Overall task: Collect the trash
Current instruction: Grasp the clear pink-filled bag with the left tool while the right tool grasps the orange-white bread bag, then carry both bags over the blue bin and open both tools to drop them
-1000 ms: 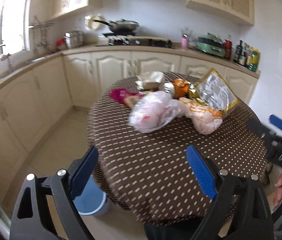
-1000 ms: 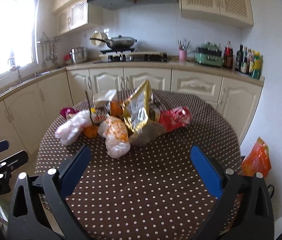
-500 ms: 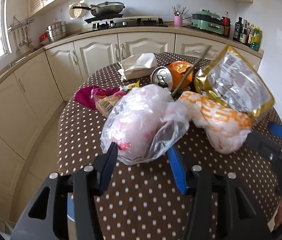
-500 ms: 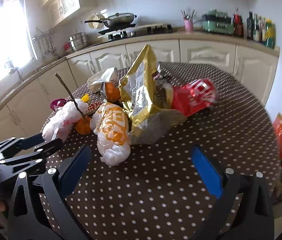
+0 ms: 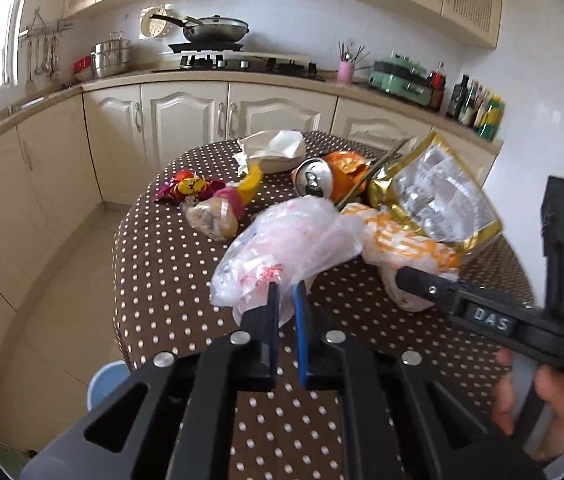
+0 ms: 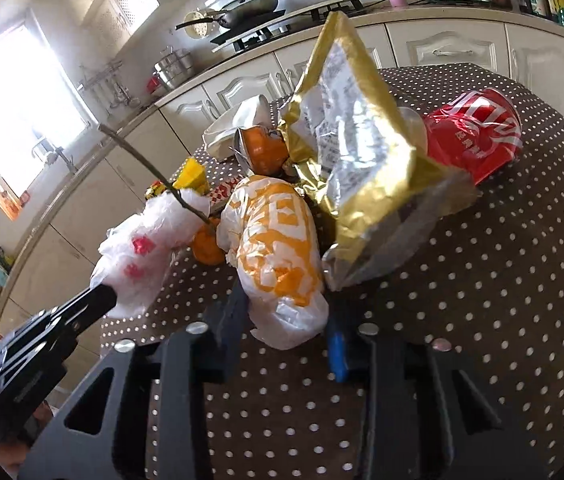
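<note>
Trash lies heaped on a round table with a brown dotted cloth (image 5: 162,264). My left gripper (image 5: 286,296) is closing, and its jaws pinch the near edge of a clear plastic bag with pink print (image 5: 282,248). To its right, my right gripper (image 6: 286,314) is also closing, with an orange-and-white plastic bag (image 6: 278,248) filling the space between its fingers and the pads against its sides. Behind the two bags are a gold foil snack bag (image 6: 346,132), a drink can (image 5: 314,180), orange peel (image 5: 346,168) and a red crumpled bag (image 6: 478,136).
Crumpled white paper (image 5: 278,148) and bright sweet wrappers (image 5: 186,188) lie at the far left of the heap. A thin stick (image 6: 142,164) pokes up from it. A pale blue bin (image 5: 106,384) stands on the floor beside the table. Kitchen cabinets (image 5: 186,120) run behind.
Both grippers moved forward and down to the heap and went from wide open to closed, the left onto the clear bag's edge and the right around the orange-and-white bag.
</note>
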`<state>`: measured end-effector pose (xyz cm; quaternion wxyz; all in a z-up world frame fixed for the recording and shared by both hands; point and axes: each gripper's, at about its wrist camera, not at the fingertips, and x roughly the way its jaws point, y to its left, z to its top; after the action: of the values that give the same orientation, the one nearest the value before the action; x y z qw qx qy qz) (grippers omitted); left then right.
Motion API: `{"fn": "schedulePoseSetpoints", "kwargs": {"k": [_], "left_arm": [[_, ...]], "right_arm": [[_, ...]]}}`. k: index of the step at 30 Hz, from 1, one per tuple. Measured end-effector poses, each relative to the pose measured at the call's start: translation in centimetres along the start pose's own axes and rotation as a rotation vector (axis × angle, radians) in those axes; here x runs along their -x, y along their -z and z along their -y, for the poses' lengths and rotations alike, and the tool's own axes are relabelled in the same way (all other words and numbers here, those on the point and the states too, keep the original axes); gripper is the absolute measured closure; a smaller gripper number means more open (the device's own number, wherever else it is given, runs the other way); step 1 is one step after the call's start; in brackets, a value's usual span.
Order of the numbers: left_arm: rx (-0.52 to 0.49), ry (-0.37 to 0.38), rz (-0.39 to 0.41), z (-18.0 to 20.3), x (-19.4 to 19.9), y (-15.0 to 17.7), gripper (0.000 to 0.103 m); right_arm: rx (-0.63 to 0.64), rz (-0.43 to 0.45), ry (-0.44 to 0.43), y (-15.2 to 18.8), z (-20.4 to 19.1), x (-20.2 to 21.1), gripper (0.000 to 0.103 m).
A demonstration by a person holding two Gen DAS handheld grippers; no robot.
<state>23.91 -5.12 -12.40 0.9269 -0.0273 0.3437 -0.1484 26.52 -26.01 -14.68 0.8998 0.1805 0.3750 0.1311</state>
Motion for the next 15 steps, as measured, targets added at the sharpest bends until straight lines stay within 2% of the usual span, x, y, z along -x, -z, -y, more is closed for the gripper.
{"fn": "schedulePoseSetpoints", "kwargs": {"k": [7, 10, 15], "left_arm": [[0.055, 0.027, 0.066, -0.8, 3.7, 1.9, 0.099], [0.089, 0.02, 0.102, -1.5, 5.6, 2.6, 0.099], [0.121, -0.043, 0.147, -3.5, 9.2, 4.0, 0.099]], "right_arm": [[0.062, 0.068, -0.018, 1.9, -2.1, 3.3, 0.079], [0.135, 0.126, 0.026, 2.6, -4.2, 4.9, 0.079], [0.274, 0.186, 0.002, 4.2, -9.2, 5.9, 0.079]]}}
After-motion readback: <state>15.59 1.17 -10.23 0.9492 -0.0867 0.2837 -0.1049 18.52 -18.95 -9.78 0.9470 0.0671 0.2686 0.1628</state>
